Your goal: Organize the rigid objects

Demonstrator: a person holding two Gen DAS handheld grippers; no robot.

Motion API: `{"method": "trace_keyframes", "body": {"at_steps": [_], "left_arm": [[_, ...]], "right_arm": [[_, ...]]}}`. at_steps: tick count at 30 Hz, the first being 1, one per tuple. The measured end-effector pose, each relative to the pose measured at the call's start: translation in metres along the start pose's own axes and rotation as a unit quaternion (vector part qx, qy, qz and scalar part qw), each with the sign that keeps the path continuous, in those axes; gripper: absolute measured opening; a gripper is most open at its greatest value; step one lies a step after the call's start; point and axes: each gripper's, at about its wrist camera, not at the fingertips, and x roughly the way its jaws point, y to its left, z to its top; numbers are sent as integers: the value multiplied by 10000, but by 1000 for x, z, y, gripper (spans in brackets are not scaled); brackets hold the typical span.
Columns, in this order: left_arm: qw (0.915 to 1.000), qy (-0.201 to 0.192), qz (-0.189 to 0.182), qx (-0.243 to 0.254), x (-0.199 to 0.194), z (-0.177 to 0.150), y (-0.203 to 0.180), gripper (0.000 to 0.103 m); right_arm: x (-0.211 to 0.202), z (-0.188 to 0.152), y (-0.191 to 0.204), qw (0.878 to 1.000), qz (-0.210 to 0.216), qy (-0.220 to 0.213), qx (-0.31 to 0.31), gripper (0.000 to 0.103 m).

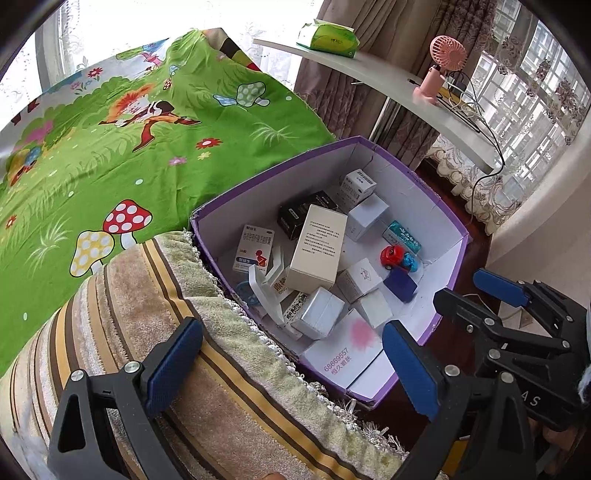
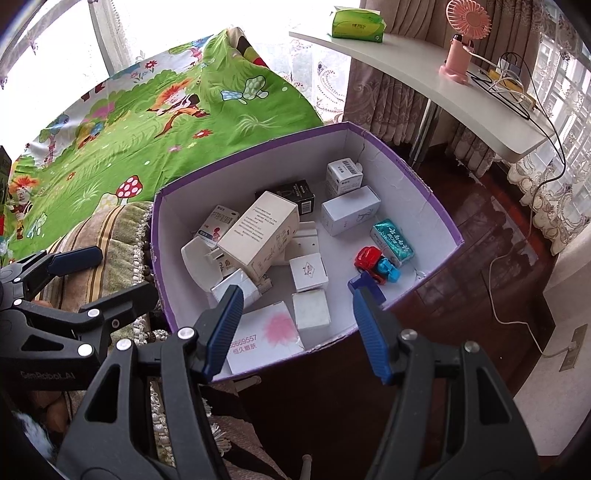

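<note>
Nearest the left wrist camera, the left gripper (image 1: 291, 362) stands spread wide with nothing between its blue ribbed pads, one finger over the striped brown-and-cream fringed rug (image 1: 207, 354), the other over the near rim of the purple cardboard box with a white inside (image 1: 458, 254). The right gripper (image 2: 295, 325) hangs above that same rim, its jaws parted and released, gripping nothing; its right finger covers most of a small dark-blue block (image 2: 355, 283), so its shape is hard to make out. The task's things all lie inside the box, which stands on the dark wooden floor (image 2: 480, 258) against the rug: one tall cream carton (image 2: 258, 232) tipped on its side across the middle, one black box (image 2: 301, 195) behind it, one red-and-blue toy car (image 2: 376, 269), one teal packet (image 2: 392, 240), one flat white box with a pink flower print (image 2: 269, 332) whose printed number is partly cut off by the left finger, and roughly seven other small white or grey boxes, some half buried under the carton so the count is uncertain. A white plastic piece (image 2: 197, 264) leans at the left wall, partly hidden. Around the box lie a green cartoon mushroom-print sheet (image 1: 110, 166) and a white curved table (image 2: 424, 74) bearing one pink desk fan (image 2: 461, 40), one green tissue pack (image 2: 356, 24) and a tangle of cables.
</note>
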Motion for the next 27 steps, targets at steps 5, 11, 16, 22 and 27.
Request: {"method": "trace_keyframes", "body": {"at_steps": [5,11,16,22,27], "left_arm": [[10000,11,-1,0,1,0,0,99],[10000,29,0,13,2,-1,1,99],[10000,47,-8,-5,2,-1,1,99],[10000,59,-19,2,2,0,2,99],[10000,61,-22,0,2,-1,3,99]], "right_arm": [[1,0,0,10000,-2,15,18,65],[1,0,0,10000,1,16,17,65],[1,0,0,10000,-4,18,22,65],[1,0,0,10000,1,31,17,65],[1,0,0,10000,1,28,22,65]]}}
